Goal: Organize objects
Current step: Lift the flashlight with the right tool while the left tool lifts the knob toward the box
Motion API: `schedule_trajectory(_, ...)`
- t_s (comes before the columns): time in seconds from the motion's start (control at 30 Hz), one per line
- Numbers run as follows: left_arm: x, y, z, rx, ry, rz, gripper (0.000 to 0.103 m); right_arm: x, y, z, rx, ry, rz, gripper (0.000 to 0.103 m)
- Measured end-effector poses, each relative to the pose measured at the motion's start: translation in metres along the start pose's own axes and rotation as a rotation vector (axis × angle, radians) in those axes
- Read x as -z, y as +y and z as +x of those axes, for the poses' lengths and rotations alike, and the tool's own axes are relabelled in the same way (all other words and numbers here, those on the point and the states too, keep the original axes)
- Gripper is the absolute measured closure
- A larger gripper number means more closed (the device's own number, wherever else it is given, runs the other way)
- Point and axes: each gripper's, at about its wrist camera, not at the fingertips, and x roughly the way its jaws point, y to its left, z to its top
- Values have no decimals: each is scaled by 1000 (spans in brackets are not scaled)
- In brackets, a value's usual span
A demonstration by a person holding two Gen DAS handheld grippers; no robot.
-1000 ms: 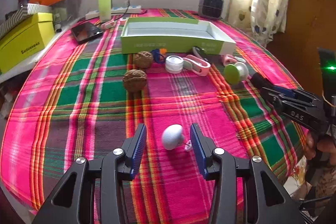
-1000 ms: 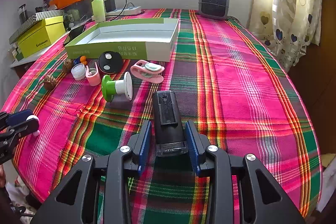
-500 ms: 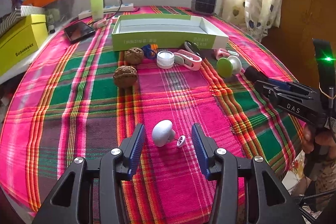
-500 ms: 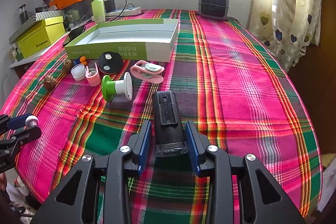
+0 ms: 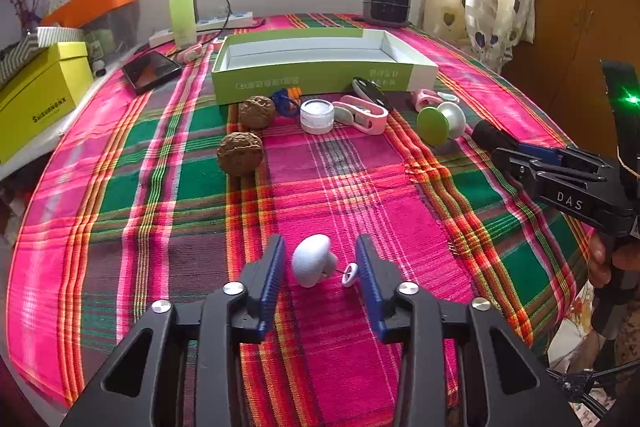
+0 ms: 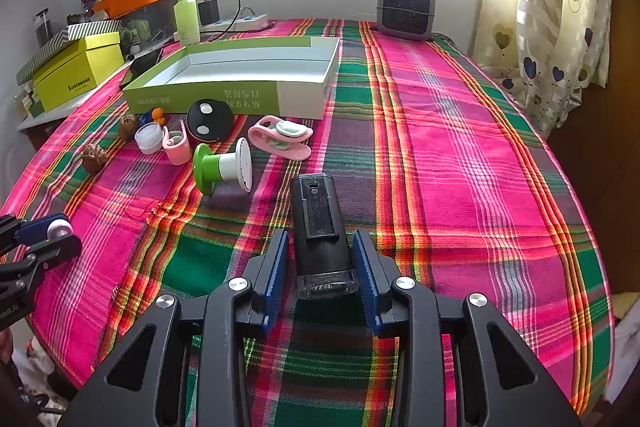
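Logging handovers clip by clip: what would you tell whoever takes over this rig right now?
Left gripper: open, fingers either side of the small white mushroom-shaped piece on the cloth, not closed on it.
Right gripper: straddling the black cylinder; small gaps show, so no firm grip.
Green box: looks empty. In front of it lie two walnuts, a small white jar, pink clips, a black disc and a green-and-white spool.
Done: nothing boxed. Left: everything.

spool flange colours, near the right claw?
The spool has one green flange and one white; core is green and white. Clearest in the right wrist view.
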Motion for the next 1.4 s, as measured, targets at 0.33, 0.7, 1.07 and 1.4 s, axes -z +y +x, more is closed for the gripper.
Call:
schedule_trajectory(0.33,-1,1,0,1,1,-1,74,1,1,-1,1,-5,-1,72)
schedule_trajectory(0.7,-7,-1,3,10,-5,-7,74,1,3,-1,-4,-9,-7,74)
schedule_trajectory(1.07,-19,-3,3,14,-19,-14,74,-1,3,-6,-32,-28,10,75)
schedule_trajectory(1.4,-38,1,5,28,-38,-20,74,-17,4,-13,-56,-51,27,75)
